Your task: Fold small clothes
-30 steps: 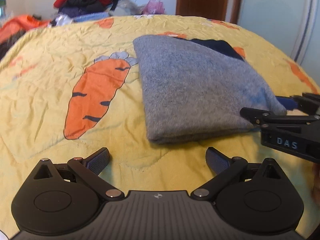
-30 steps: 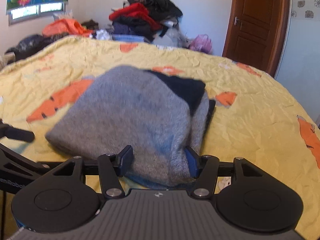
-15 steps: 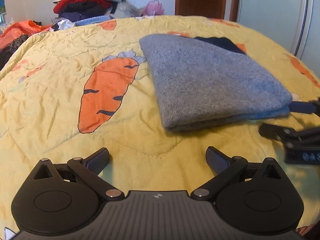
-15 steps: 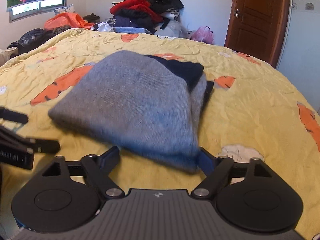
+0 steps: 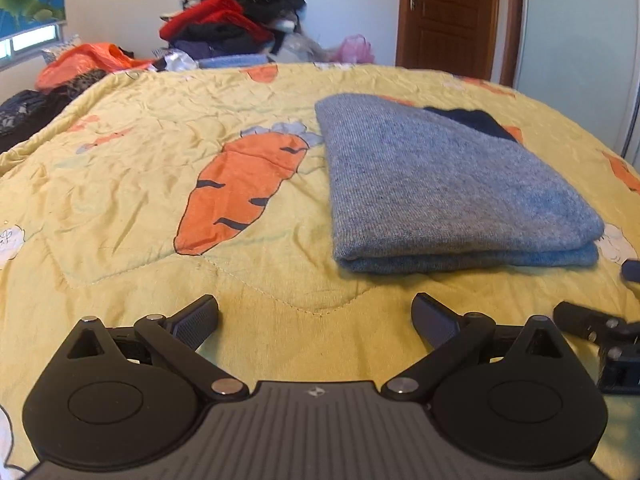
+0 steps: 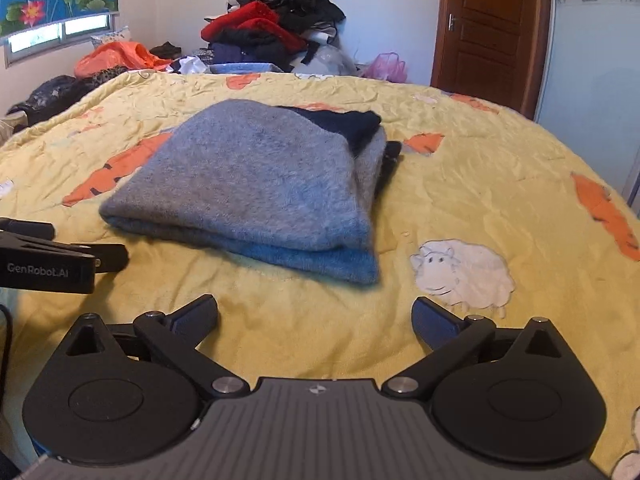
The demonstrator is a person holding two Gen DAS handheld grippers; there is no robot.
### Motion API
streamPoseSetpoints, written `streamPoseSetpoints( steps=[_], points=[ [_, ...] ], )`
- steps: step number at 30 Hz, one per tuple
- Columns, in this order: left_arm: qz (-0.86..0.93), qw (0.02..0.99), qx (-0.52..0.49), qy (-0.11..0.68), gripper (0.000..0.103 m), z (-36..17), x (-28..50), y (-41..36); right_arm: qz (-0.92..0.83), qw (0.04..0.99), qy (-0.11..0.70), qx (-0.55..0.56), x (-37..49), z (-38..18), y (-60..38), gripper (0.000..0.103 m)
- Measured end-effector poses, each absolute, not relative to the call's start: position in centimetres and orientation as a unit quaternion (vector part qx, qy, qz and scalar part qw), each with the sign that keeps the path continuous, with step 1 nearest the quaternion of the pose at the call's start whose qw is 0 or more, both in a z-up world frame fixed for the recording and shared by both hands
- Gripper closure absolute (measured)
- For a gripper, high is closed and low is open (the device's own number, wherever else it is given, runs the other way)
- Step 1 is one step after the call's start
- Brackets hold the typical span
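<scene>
A grey knit sweater (image 5: 440, 184) lies folded into a flat bundle on the yellow carrot-print bedspread (image 5: 160, 208), with a dark navy part showing at its far edge. It also shows in the right wrist view (image 6: 256, 188). My left gripper (image 5: 315, 316) is open and empty, hovering short of the sweater's near fold. My right gripper (image 6: 315, 316) is open and empty, a little back from the sweater's near right corner. Each gripper shows at the edge of the other's view.
A pile of red, black and blue clothes (image 6: 272, 36) and an orange item (image 6: 120, 56) sit beyond the bed's far edge. A brown door (image 6: 484, 28) stands at the back right. A white sheep print (image 6: 464, 272) marks the bedspread near my right gripper.
My right gripper has let go of the sweater's near corner, opened wide and pulled back. The sweater now rests flat. My left gripper has drawn back slightly, staying open.
</scene>
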State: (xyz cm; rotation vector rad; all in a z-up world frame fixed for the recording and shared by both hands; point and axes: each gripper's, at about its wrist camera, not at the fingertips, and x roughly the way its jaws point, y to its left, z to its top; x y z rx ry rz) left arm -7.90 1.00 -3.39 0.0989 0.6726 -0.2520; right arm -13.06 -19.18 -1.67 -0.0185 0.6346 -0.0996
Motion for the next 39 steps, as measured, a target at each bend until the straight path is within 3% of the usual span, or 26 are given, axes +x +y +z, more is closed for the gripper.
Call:
streamPoseSetpoints(
  steps=[13,20,39],
  points=[
    [-0.131,0.917,0.057,0.372,0.000,-2.7,-6.4,0.7,-0.048,0.938,0.343,0.031,-9.7,-1.8,-19.9,0.000],
    [-0.124,0.924,0.050,0.358,0.000,-2.9,-6.3,0.7,-0.051,0.947,0.316,0.031,-10.7,-1.5,-19.7,0.001],
    [-0.114,0.930,0.046,0.347,0.000,-3.1,-6.3,0.5,-0.034,0.937,0.347,0.011,-10.0,-1.9,-19.0,0.000]
  ],
)
